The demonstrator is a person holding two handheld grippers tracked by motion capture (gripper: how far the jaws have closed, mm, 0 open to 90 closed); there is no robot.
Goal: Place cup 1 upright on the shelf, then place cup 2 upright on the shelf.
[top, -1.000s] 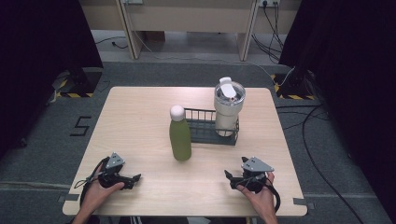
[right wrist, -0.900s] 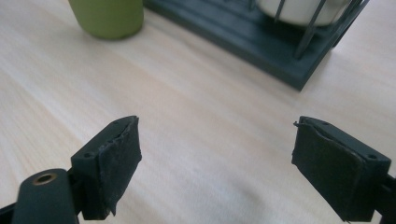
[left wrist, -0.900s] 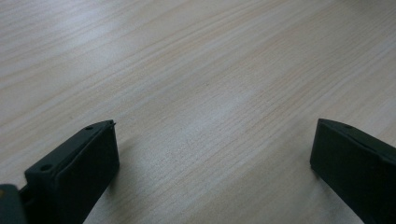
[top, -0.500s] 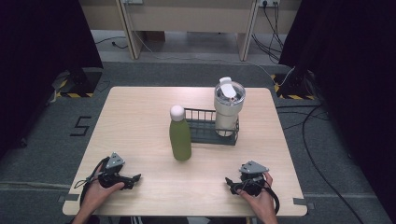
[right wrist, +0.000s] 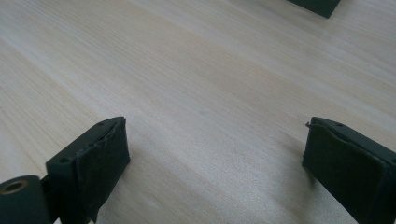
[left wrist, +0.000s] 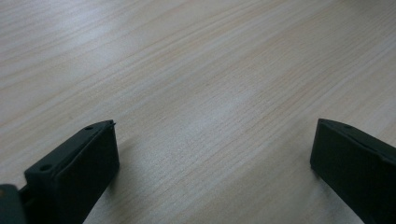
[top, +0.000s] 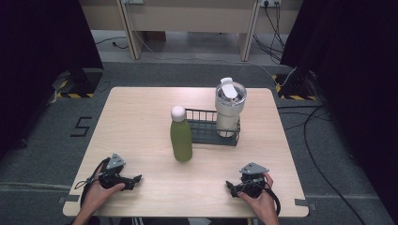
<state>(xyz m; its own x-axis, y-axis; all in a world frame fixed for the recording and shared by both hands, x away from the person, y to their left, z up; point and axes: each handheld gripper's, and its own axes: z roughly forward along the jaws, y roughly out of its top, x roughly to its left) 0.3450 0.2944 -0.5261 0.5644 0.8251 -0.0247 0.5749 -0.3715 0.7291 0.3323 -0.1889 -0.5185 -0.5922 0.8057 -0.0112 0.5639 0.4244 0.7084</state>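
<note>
From above, a green bottle [top: 181, 136] stands mid-table [top: 141, 117], just left of a black wire rack [top: 206, 129] holding a lidded tumbler [top: 229, 105]; left gripper [top: 136, 178] and right gripper [top: 230, 186] rest near the front edge; each gripper view shows jaws spread wide over bare wood.

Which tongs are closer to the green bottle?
Left, though only by a little. The left tongs sit in front of the green bottle, off to its left. The right tongs sit in front too, off to its right and slightly farther.
</note>
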